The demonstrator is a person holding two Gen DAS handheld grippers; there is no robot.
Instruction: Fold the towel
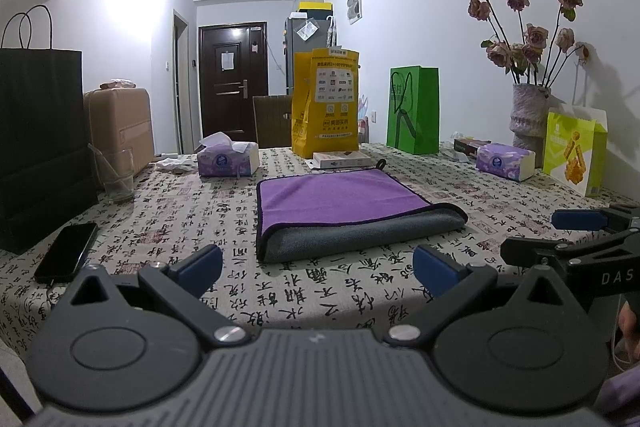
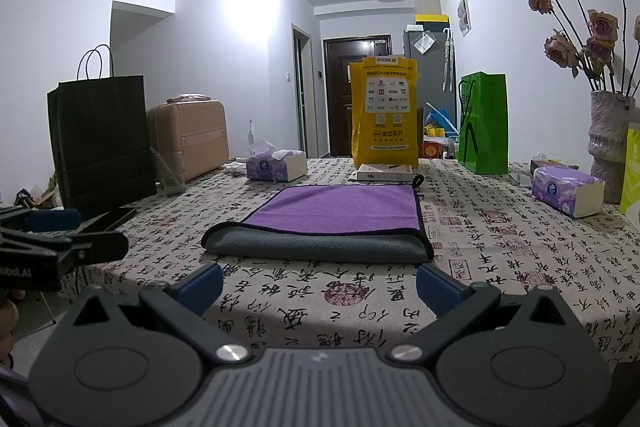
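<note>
I see the towel (image 1: 344, 211) mid-table, folded once, purple face up, grey fold at the near edge. I judge it is laid square for a second fold. Left gripper (image 1: 318, 269) and right gripper (image 2: 320, 287) hover near it, both wide, holding nothing. Far left, the glass (image 1: 116, 175) looks empty; bag contents are hidden.
</note>
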